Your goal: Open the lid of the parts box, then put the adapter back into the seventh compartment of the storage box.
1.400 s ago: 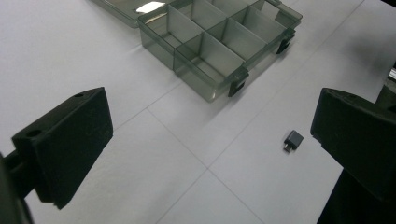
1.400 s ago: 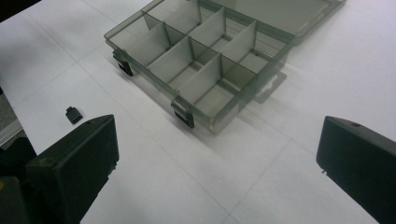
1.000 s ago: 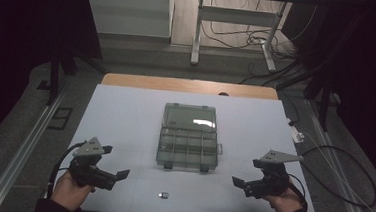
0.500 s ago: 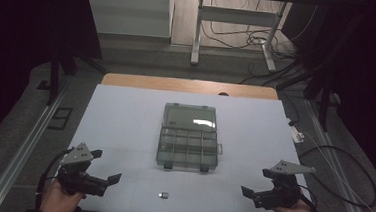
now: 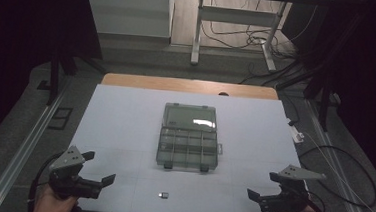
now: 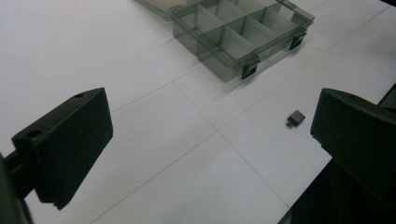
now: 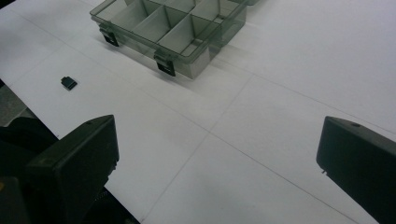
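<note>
A clear grey compartment box (image 5: pixel 187 142) lies open in the middle of the white table, lid folded back, its divided tray (image 6: pixel 243 29) (image 7: pixel 170 25) holding nothing I can see. A small dark part (image 5: pixel 164 195) (image 6: pixel 295 118) (image 7: pixel 68 82) lies on the table between the box and the front edge. My left gripper (image 5: pixel 99 179) (image 6: pixel 210 140) hovers at the front left corner, open, nothing between its jaws. My right gripper (image 5: pixel 259 190) (image 7: pixel 219 158) hovers at the front right corner, open too, and holds nothing.
The white table top (image 5: pixel 124 126) has a wooden strip (image 5: pixel 190 86) along its far edge. A small white object with a cable (image 5: pixel 298 136) sits at the right edge. Metal rails run along both sides; desk legs and cables stand on the floor behind.
Both hands have drawn back toward the front edge and slightly outward, lower in the high view. The box and the small part have not moved.
</note>
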The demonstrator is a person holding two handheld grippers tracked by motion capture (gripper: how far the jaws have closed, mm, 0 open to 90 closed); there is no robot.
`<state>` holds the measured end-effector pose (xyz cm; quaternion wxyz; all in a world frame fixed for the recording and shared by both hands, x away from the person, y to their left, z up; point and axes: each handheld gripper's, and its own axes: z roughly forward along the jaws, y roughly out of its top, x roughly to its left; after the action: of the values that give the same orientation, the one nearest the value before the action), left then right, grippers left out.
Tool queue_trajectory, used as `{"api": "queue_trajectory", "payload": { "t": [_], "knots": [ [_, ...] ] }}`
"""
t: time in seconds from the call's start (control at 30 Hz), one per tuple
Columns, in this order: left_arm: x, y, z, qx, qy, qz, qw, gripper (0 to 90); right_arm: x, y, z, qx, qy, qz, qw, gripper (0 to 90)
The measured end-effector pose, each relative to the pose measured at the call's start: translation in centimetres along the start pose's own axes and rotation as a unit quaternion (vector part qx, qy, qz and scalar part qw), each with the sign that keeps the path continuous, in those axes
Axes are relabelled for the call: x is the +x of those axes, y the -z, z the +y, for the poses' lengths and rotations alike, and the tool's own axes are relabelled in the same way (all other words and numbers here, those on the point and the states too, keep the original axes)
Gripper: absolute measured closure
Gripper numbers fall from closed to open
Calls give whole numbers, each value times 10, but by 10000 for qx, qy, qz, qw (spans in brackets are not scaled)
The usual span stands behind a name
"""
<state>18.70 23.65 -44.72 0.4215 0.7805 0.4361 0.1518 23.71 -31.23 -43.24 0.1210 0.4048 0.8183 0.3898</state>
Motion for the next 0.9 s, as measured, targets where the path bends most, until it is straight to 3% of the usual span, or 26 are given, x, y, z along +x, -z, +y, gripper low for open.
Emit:
{"api": "queue_trajectory", "payload": {
  "t": [0.17,0.33,0.9],
  "knots": [
    [-1,1,0,103,42,59,9999,0,1,6,-3,-15,3,-110,9999,0],
    [-3,-1,1,217,-80,104,9997,0,1,5,-3,71,-21,-148,9999,0],
    [-2,-4,1,294,-142,-57,9995,2,3,-1,5,120,123,19,9999,0]
  ]
}}
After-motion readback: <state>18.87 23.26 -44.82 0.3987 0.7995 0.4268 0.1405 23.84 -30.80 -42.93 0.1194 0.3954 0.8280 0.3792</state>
